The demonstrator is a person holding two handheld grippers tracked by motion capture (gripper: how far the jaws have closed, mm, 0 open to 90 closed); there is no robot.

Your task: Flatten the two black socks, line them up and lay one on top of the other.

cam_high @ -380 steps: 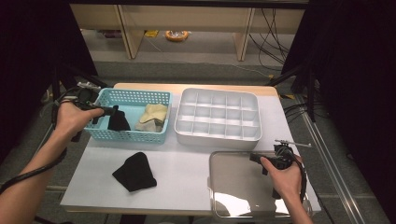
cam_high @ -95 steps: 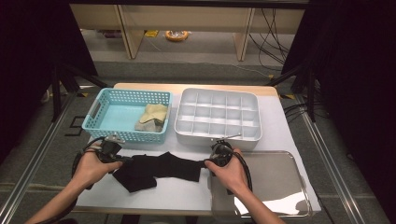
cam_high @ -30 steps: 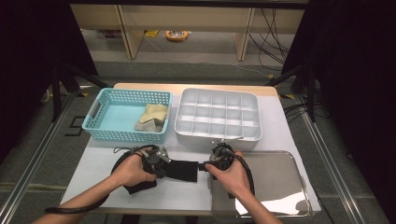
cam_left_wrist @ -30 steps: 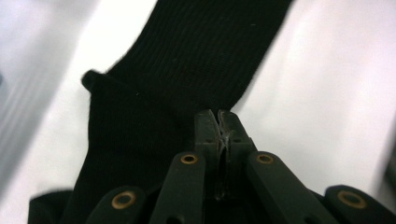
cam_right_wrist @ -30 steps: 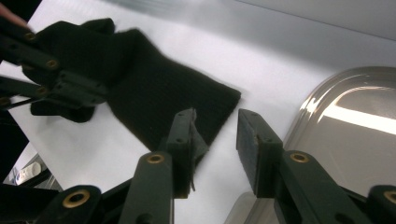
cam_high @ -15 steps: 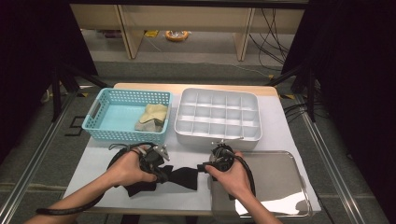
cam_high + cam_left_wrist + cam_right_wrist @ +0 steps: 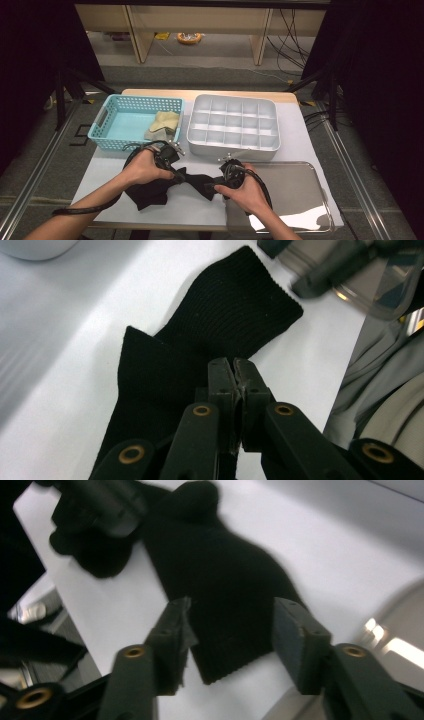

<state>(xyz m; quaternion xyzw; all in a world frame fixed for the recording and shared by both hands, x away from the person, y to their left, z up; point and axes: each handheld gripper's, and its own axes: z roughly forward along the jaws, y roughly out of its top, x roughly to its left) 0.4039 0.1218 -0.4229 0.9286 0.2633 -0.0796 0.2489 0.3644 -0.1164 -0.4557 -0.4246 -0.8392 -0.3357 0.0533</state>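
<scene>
- On the table's (image 7: 300, 130) front edge, high view: black sock (image 7: 172, 184) lies stretched between the two hands, just beside the metal tray's (image 7: 300, 190) left rim. Left gripper (image 7: 176, 172) sits at the sock's middle, right gripper (image 7: 216, 185) at its right end. Looks like a fold or straightening job, each end handled by one tool.
- Back of the table, high view: blue basket (image 7: 107, 127) at the back left with a beige cloth (image 7: 162, 125) inside, white divided box (image 7: 232, 125) at the back middle, both well apart from the work.
- Left gripper view: jaws pressed together, pinching a fold of sock fabric, likely to lift that part. Ribbed cuff end spreads flat on the white surface ahead.
- Right gripper view: jaws have just been opening and stand spread, cuff end between them, pads (image 7: 295, 640) not pressing it. Reads as a release so the left hand can carry the fold alone.
</scene>
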